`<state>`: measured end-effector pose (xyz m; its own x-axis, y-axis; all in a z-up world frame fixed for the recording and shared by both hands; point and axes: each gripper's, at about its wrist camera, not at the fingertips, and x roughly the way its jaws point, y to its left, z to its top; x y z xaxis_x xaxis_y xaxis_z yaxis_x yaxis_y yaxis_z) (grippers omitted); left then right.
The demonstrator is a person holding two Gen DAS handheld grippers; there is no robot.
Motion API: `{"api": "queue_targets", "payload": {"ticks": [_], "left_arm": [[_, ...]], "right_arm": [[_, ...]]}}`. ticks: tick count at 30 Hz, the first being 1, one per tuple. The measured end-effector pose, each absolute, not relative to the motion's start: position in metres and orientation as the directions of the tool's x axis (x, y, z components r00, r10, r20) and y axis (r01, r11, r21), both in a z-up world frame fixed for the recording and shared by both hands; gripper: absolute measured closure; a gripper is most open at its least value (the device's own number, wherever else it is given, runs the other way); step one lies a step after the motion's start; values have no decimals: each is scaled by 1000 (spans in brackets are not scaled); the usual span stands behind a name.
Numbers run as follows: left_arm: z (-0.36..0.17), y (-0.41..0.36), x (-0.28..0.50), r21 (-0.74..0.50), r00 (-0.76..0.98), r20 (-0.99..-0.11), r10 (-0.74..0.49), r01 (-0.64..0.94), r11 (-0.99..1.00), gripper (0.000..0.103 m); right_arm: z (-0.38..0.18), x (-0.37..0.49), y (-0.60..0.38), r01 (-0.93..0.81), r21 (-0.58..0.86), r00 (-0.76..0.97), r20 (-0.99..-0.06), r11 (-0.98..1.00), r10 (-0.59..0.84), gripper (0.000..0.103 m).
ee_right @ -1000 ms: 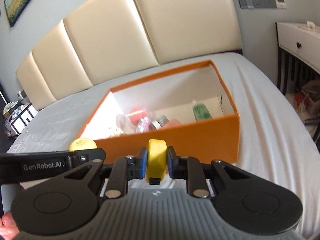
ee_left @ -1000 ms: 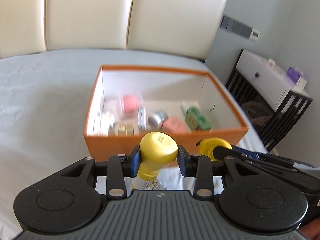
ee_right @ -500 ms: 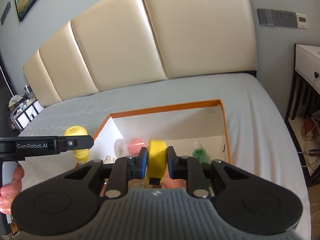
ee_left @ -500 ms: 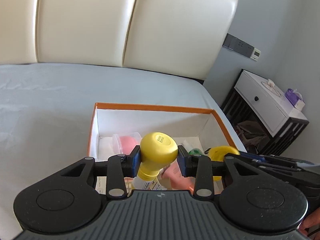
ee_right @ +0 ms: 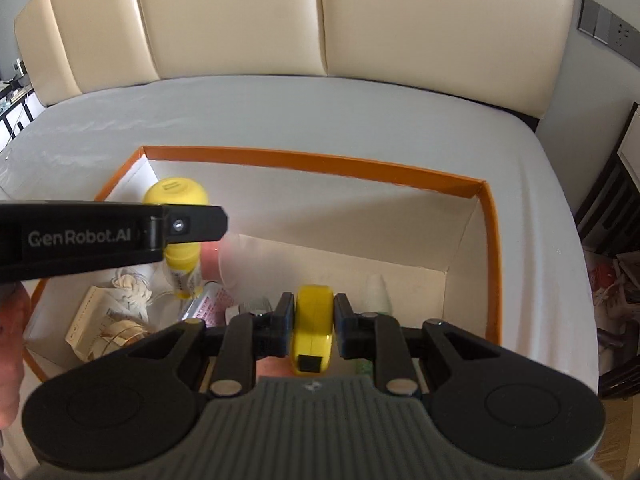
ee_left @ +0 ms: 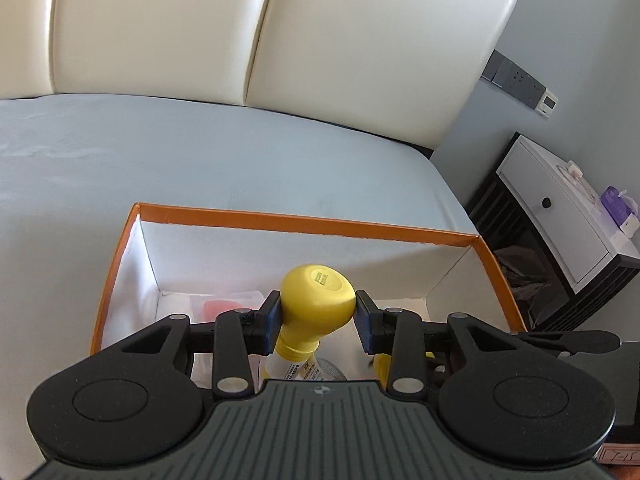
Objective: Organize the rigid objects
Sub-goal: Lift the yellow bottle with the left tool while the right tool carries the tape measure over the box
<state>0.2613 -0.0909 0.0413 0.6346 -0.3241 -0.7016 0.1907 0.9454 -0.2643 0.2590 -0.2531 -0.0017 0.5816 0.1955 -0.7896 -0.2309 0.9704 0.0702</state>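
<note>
Two yellow things were in your grip at once. Your left gripper (ee_left: 318, 314) had its fingers (ee_left: 270, 318) clamped on the fat yellow cap of a small bottle (ee_left: 318, 294), label end hanging down, and it hung over the open orange box (ee_left: 304, 222). Your right gripper (ee_right: 311, 322) had its fingers (ee_right: 285, 328) pinched tight on a yellow tape measure (ee_right: 313, 322), held on edge, also above the inside of the box. From the right wrist view the bottle sat over the box's left part, the tape measure nearer the middle. Down in the box you had a cream packet (ee_right: 106, 322), a tube with red print (ee_right: 202, 304) and something pink, too blurry to name. All of it sat on the grey bed (ee_left: 160, 160), with the cream headboard (ee_left: 280, 40) behind and a white nightstand (ee_left: 560, 216) off to the right.
</note>
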Motion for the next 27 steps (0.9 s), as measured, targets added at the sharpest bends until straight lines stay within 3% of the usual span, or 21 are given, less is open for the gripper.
{"api": "queue_targets", "payload": {"ticks": [9,19,27], "left_arm": [[34,-92,267,-273,610,-717,-336,197,942,61],[34,-106,272,-255,616,-719,-323,198,946,61],[29,-116,274,-185,622,-734,-271,201,962,61]], "right_arm": [[-10,263,-244,-237,-1,579,-803,972,140,84],[6,247,-247,-251,-92,665,-740,964,102,65],[6,241,-247,-253,-104,674,-732,962,98,62]]}}
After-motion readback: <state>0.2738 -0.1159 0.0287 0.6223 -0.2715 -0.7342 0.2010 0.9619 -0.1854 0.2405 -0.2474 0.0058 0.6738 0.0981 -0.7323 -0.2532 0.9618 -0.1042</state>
